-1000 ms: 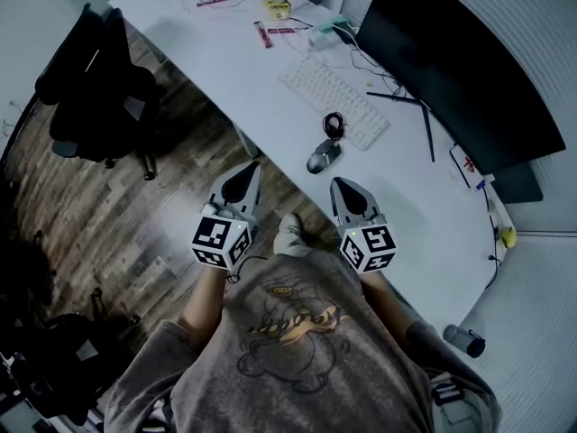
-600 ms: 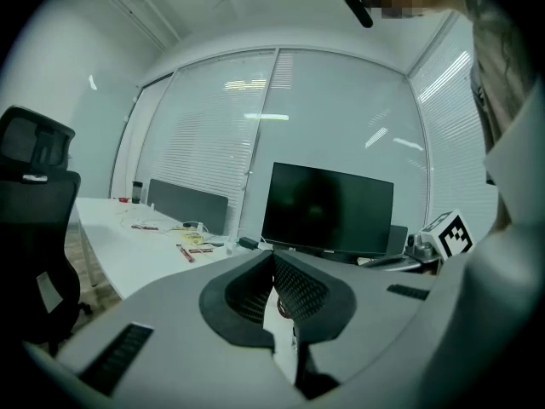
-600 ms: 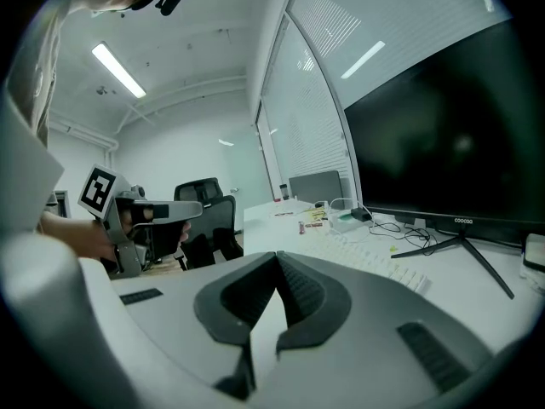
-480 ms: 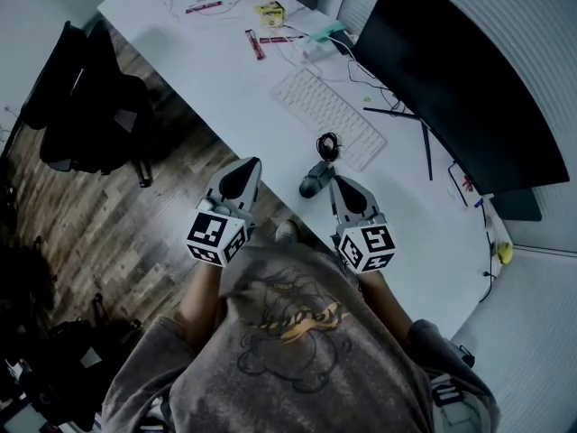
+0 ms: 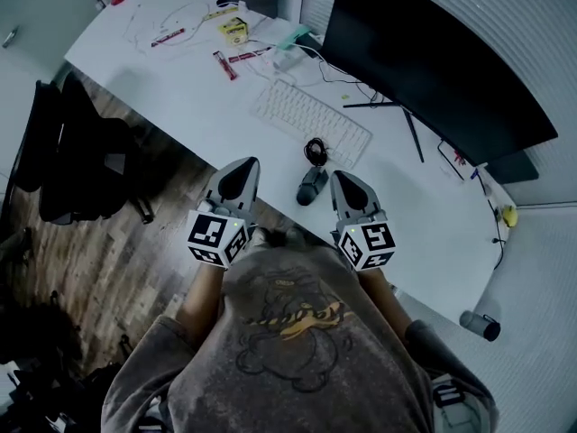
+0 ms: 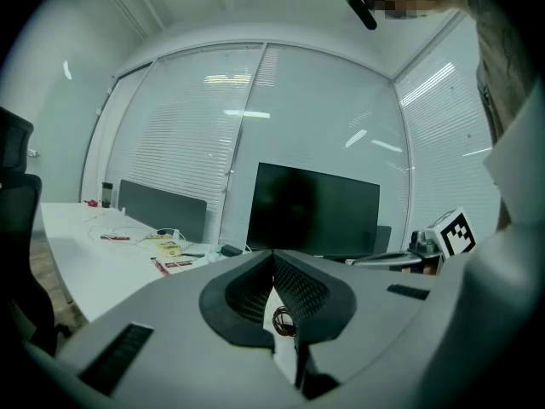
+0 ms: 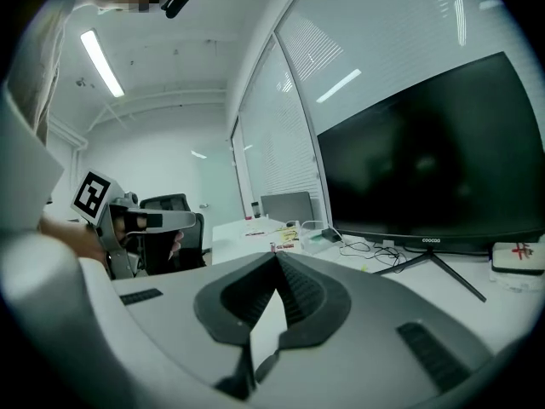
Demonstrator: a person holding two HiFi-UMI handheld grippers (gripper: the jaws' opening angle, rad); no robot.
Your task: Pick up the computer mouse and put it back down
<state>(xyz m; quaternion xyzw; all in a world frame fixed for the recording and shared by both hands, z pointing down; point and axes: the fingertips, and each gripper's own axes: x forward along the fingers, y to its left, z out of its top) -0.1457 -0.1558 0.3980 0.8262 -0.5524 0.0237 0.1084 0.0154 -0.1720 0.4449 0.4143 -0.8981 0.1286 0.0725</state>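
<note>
A dark computer mouse [image 5: 311, 185] lies near the front edge of the white desk [image 5: 180, 88], just in front of a coiled cable [image 5: 315, 150]. My right gripper [image 5: 340, 179] hovers close to the mouse's right side with its jaws shut and nothing held. My left gripper [image 5: 243, 164] hangs over the desk's edge, left of the mouse, also shut and empty. In the left gripper view the left gripper [image 6: 273, 254] has its jaws meeting at the tip, and so does the right gripper [image 7: 274, 256] in the right gripper view. In both of those views the jaws hide the mouse.
A white keyboard [image 5: 311, 120] lies behind the mouse and a large dark monitor [image 5: 433, 61] stands behind that. Pens, a yellow box [image 5: 236, 31] and cables litter the desk's far left. A black office chair [image 5: 72, 161] stands on the wood floor at left. A dark bottle [image 5: 480, 325] is at lower right.
Both grippers have moved forward towards the desk, still shut. The mouse now lies level with the right gripper's tip, where a second ago it lay well ahead of both.
</note>
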